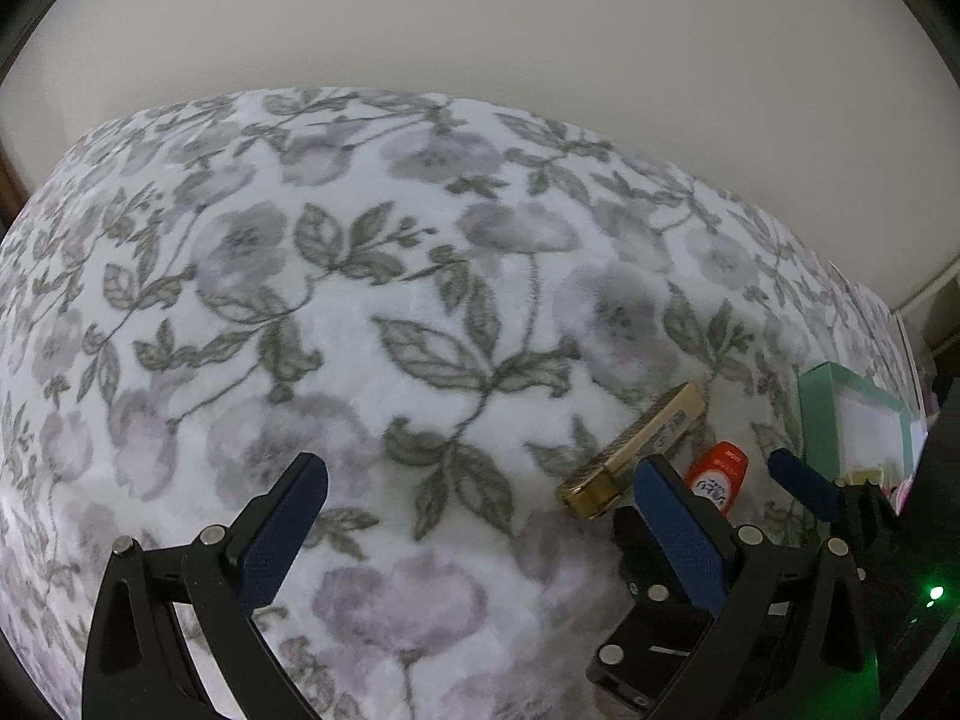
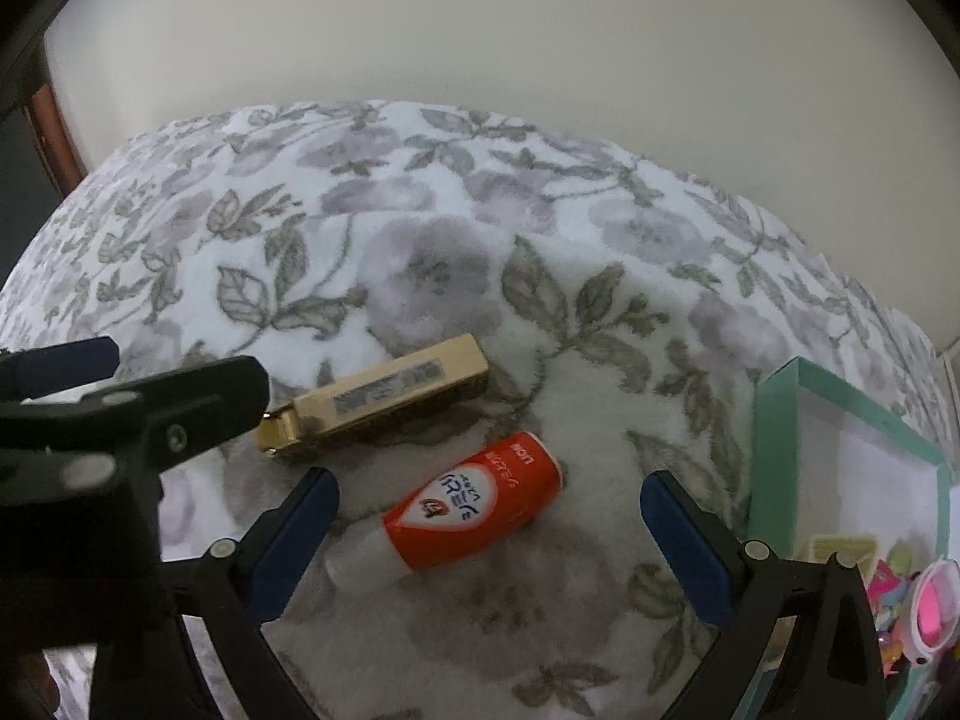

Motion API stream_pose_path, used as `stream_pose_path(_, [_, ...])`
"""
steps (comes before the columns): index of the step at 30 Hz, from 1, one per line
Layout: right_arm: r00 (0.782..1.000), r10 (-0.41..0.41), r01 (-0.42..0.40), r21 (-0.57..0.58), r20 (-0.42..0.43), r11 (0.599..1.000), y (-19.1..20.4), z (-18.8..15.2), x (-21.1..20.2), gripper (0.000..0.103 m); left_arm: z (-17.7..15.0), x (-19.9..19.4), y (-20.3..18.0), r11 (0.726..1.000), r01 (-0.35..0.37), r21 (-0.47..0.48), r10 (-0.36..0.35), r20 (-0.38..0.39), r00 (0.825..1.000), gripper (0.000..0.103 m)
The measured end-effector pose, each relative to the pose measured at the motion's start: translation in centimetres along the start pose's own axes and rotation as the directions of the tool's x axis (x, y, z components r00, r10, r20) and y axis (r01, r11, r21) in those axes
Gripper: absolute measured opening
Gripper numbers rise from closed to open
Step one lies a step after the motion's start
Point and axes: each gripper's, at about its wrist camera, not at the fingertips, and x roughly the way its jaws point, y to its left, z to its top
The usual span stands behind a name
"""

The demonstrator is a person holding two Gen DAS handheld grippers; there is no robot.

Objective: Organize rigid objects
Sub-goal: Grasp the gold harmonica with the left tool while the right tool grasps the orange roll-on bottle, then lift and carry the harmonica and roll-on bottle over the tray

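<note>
An orange tube with a clear cap (image 2: 474, 501) lies on the floral blanket (image 2: 420, 252), between the open fingers of my right gripper (image 2: 489, 495), apart from both pads. A gold rectangular case (image 2: 384, 399) lies just beyond it. A mint green box (image 2: 840, 420) stands at the right. In the left wrist view my left gripper (image 1: 480, 480) is open and empty over bare blanket (image 1: 360, 300); the gold case (image 1: 636, 450) and orange tube (image 1: 720, 474) lie by its right finger. The right gripper's finger (image 1: 801, 483) shows beyond it.
The mint box (image 1: 852, 420) has a white inside and holds small colourful items and a pink-lensed object (image 2: 930, 606) near its front corner. A plain wall (image 2: 480, 30) rises behind the blanket. The left gripper's body (image 2: 120, 420) sits at the left of the right wrist view.
</note>
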Motion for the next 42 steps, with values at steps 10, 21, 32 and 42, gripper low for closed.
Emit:
stream_pose_path(10, [0.999,0.043,-0.044,0.083,0.019,0.996,-2.8,-0.9,-0.5,0.072,-0.1,0.7,-3.1,0.993,0.010,0.119,-0.013,0.023,1.000,0.102])
stream_pose_path(21, [0.998,0.051,-0.054,0.115,0.024,0.992,-4.1,-1.4,-1.1,0.040,-0.8,2.7,-5.7,0.978,0.004,0.211,0.001,-0.026,1.000,0.057])
stream_pose_path(32, [0.996,0.085,-0.082,0.143,-0.018,0.986,-4.9,-2.4,-1.9,0.030,-1.6,2.3,-6.0,0.989,0.000,0.149,0.012,-0.081,0.997,0.021])
stream_pose_path(42, [0.987,0.146,-0.130,0.185,-0.072,0.974,-5.3,-4.6,-4.0,0.029,-4.4,-0.1,-5.2,0.999,0.037,0.011,-0.036,-0.118,0.992,0.016])
